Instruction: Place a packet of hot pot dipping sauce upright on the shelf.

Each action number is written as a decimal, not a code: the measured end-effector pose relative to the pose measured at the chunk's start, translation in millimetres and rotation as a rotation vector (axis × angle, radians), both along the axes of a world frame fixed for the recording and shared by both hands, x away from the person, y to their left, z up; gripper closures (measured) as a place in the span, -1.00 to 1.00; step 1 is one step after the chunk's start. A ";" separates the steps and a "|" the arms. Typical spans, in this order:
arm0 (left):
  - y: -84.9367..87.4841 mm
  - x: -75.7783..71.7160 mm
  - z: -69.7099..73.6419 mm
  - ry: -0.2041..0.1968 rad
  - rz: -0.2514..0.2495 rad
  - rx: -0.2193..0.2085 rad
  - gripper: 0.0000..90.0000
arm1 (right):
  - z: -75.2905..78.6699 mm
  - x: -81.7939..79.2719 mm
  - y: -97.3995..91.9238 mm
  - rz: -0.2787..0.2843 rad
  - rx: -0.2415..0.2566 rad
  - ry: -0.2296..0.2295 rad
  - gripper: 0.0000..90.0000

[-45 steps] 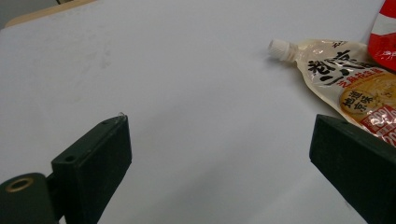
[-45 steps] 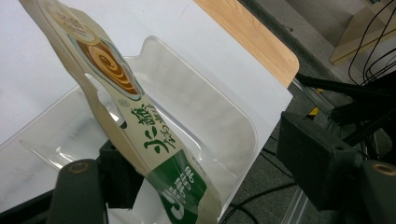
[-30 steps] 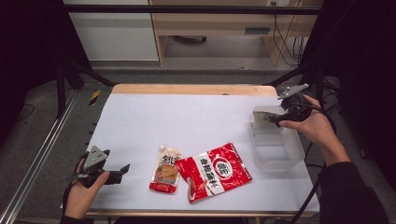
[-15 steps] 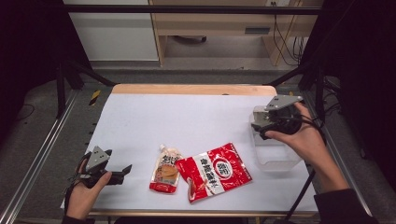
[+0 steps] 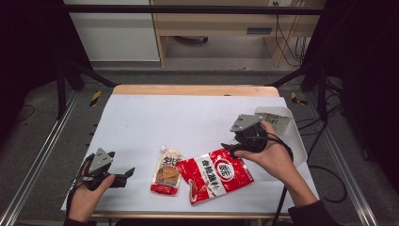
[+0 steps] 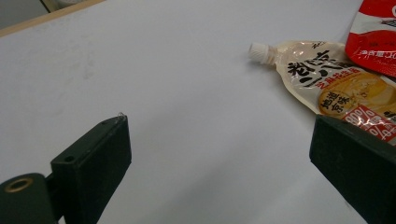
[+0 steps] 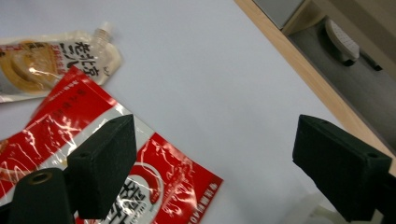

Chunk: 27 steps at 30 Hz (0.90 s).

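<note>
Behind the right hand-held gripper [image 5: 231, 147] a clear plastic container [image 5: 288, 134] sits on the bench [image 5: 188, 122]; its contents are hard to make out and the hand hides part of it. That gripper's jaws gape wide, holding nothing, directly above the red snack packet [image 5: 215, 174]. Just beyond the packet lies a beige spouted sauce pouch [image 5: 167, 170]. The left hand-held gripper [image 5: 127, 173], equally wide open and empty, has the pouch ahead of it, cut off behind 1 jaw in its own view.

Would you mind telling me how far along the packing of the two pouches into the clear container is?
Nothing looks packed yet: the red pouch and the spouted sauce pouch both lie on the table, outside the clear container. In hand: the right claw, open, hovers at the red pouch's corner. The left claw waits open. Both pouches remain.
</note>
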<state>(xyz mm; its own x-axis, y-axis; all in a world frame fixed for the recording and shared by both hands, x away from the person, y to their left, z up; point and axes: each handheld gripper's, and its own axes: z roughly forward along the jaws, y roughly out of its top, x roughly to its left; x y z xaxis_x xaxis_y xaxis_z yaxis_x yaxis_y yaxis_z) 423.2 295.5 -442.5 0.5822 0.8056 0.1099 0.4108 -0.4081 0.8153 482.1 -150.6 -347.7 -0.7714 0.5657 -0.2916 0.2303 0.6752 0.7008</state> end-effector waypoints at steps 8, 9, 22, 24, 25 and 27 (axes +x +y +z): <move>-2.7 -0.2 -0.1 0.000 -0.010 0.007 -0.88 | -15.3 -4.9 30.2 0.019 0.042 0.025 -0.63; -3.2 -0.2 -0.2 0.000 -0.012 0.008 -0.88 | -17.0 -5.8 33.6 0.012 0.050 0.027 -0.63; -9.5 -1.2 -0.7 0.005 -0.034 -0.001 -0.88 | -40.0 -6.9 84.0 0.014 0.067 0.086 -0.58; -10.3 -1.2 -0.6 0.008 -0.036 0.000 -0.87 | -43.6 -5.7 90.5 0.011 0.065 0.095 -0.58; -10.6 -1.1 -0.7 0.011 -0.037 0.000 -0.87 | -44.9 -4.7 92.9 0.016 0.059 0.097 -0.58; -11.9 -1.0 -1.1 0.014 -0.038 0.004 -0.87 | -47.3 -2.9 97.6 0.017 0.060 0.102 -0.57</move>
